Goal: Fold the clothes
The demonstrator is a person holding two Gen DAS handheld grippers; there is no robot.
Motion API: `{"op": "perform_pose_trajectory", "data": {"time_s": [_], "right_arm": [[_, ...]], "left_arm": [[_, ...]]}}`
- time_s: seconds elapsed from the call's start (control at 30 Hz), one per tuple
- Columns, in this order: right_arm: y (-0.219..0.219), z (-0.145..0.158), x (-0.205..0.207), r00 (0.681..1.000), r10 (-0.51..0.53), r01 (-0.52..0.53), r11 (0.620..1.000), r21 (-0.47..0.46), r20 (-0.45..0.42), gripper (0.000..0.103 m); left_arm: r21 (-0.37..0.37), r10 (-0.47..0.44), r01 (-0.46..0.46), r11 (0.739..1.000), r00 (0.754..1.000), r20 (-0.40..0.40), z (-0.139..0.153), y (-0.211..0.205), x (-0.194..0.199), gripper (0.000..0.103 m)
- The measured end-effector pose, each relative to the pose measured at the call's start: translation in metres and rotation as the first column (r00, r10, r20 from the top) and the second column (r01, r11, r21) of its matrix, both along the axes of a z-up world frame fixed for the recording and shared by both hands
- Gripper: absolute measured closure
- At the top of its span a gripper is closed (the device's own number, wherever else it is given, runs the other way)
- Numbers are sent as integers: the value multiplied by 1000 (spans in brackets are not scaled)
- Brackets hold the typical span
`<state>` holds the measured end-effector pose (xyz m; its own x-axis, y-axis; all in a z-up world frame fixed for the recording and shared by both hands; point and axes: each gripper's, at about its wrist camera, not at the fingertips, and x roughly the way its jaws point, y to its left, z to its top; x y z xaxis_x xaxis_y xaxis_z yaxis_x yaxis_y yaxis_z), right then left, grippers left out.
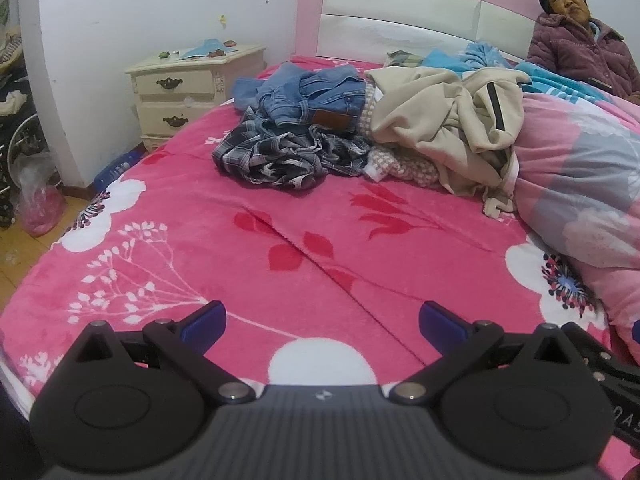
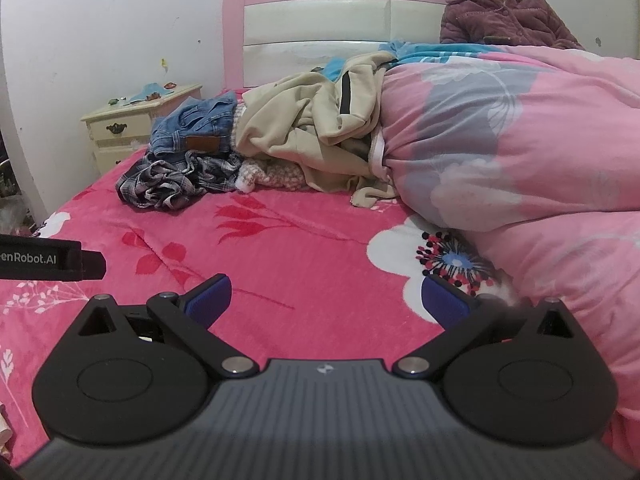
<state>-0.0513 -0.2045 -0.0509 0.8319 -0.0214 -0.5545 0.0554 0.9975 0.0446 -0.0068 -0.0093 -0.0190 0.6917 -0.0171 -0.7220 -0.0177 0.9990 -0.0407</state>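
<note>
Two grippers hover low over a pink floral bedspread, both empty. Far left in the left wrist view, a cream nightstand stands against the white wall, small items on its top. Left gripper: jaws spread wide, blue pads apart, nothing between them, bare bedspread beneath.

Clothes heap lies mid-bed, toward the pink and white headboard, well apart from both grippers. Left end of the heap: a crumpled grey plaid shirt on the bedspread. Blue jeans rest on and behind it, brown waistband patch showing. Just right, a pink-and-white knit piece pokes out from under a beige jacket with a black stripe. The jacket's right side touches a bunched pale pink quilt.

Right gripper: jaws likewise spread, pads holding nothing, right pad near the quilt's edge. The left gripper's black body shows at the left margin of the right wrist view. Far right, a person in a purple padded coat sits against the headboard, behind the quilt.
</note>
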Motion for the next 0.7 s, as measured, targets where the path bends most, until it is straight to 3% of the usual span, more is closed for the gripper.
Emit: {"op": "perform_pose_trajectory", "data": {"time_s": [0.7], "right_arm": [[5, -2, 0, 1000, 10, -10, 1000, -5, -4, 1]], "left_arm": [[8, 8, -8, 1000, 1000, -7, -1, 5, 0, 0]]}}
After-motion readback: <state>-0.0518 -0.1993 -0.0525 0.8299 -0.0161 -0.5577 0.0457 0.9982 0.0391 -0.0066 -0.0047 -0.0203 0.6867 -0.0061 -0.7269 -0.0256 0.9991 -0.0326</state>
